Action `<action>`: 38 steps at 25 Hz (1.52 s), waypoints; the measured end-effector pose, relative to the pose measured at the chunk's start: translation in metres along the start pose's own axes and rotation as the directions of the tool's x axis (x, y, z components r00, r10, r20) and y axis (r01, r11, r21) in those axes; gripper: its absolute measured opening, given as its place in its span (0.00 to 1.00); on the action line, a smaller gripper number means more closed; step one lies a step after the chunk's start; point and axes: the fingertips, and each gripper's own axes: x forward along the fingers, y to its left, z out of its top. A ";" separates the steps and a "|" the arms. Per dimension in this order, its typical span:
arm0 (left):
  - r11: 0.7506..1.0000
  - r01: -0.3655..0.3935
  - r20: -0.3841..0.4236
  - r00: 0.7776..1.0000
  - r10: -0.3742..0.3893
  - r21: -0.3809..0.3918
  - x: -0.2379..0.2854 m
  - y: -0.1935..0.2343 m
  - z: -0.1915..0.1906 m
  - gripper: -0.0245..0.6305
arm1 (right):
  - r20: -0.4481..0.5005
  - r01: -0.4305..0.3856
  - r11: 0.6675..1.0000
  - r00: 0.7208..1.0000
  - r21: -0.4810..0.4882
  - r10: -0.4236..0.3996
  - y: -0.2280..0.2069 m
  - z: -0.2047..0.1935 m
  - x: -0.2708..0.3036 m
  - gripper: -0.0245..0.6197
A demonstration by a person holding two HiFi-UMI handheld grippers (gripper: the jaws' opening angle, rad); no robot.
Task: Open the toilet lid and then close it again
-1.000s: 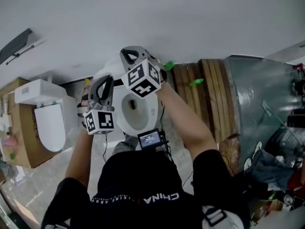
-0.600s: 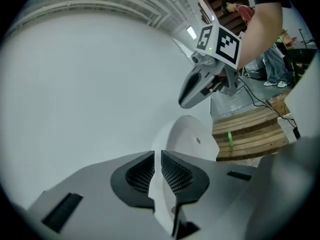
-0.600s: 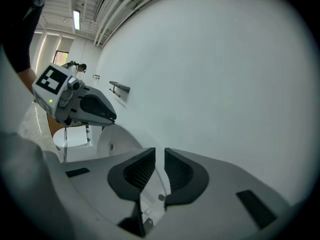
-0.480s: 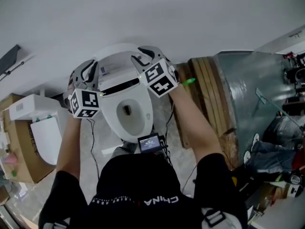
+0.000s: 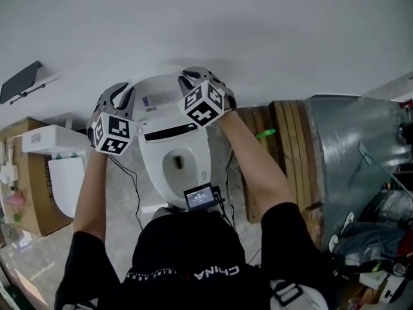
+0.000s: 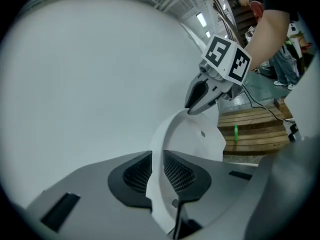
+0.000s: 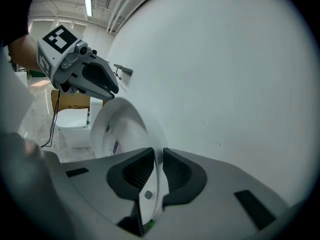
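The white toilet lid (image 5: 160, 97) stands raised near the white wall, above the open bowl (image 5: 178, 166). My left gripper (image 5: 119, 93) holds its left edge and my right gripper (image 5: 191, 77) its right edge. In the left gripper view the lid's rim (image 6: 192, 139) runs between my left gripper's (image 6: 157, 166) pads, whose jaws have just been opening slightly. My right gripper (image 6: 192, 106) shows at the far rim. In the right gripper view the lid (image 7: 122, 129) sits between my right gripper's (image 7: 159, 166) pads, whose jaws have just been closing. The left gripper (image 7: 112, 94) grips the opposite edge.
A second white toilet (image 5: 61, 166) stands on a cardboard box (image 5: 26, 173) at the left. Wooden planks (image 5: 284, 147) and a grey wrapped bulk (image 5: 348, 147) stand at the right. A small screen device (image 5: 199, 197) hangs at the person's chest. The wall (image 5: 206, 24) is just behind the lid.
Both grippers have moved from over the bowl back toward the wall and spread apart. The lid has swung up with them and now stands near the wall.
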 end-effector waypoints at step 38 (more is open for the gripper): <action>0.993 -0.115 -0.190 0.976 0.108 -0.026 0.064 0.049 -0.034 0.22 | 0.004 -0.071 0.997 0.997 0.024 0.071 -0.040 0.018 0.063 0.14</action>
